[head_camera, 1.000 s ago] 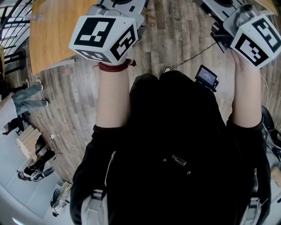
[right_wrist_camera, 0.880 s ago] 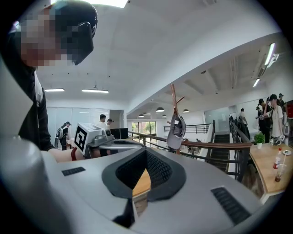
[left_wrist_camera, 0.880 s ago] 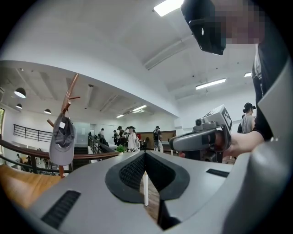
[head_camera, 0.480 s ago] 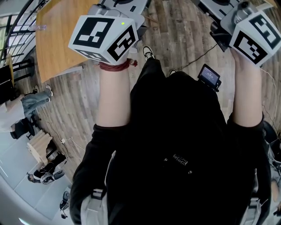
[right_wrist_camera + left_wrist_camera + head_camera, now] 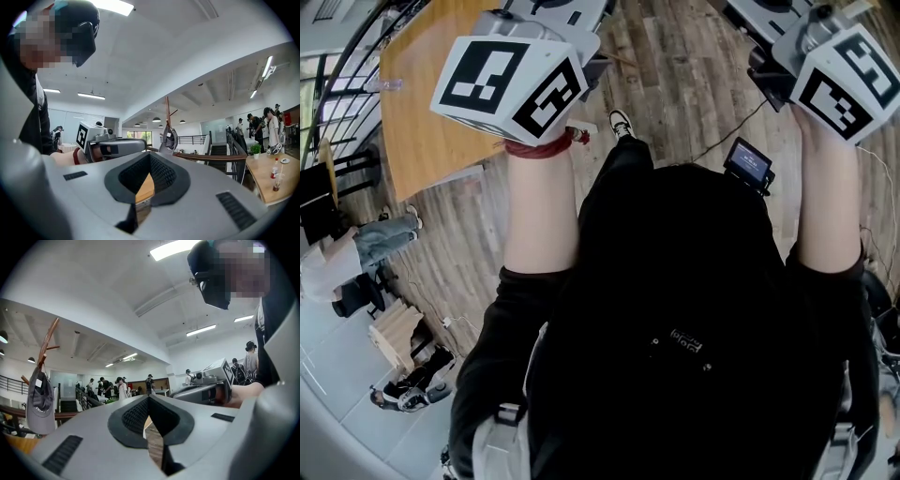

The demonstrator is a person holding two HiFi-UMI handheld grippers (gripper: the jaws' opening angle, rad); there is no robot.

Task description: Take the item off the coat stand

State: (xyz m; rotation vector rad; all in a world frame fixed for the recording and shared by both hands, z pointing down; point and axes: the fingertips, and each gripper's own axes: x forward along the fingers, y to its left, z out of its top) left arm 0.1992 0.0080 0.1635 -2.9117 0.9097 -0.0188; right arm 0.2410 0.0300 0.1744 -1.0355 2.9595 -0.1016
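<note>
Jaws on both tools are pressed together with nothing between them; the left gripper (image 5: 149, 401) and the right gripper (image 5: 149, 159) are held up side by side, well apart from the coat stand (image 5: 47, 341). A grey cap (image 5: 40, 401) hangs from one of the stand's pegs, at nine o'clock in the left gripper view and at twelve o'clock above the jaws in the right gripper view. In the head view a wooden table (image 5: 422, 103) sits at eleven o'clock on the plank floor (image 5: 675, 75).
</note>
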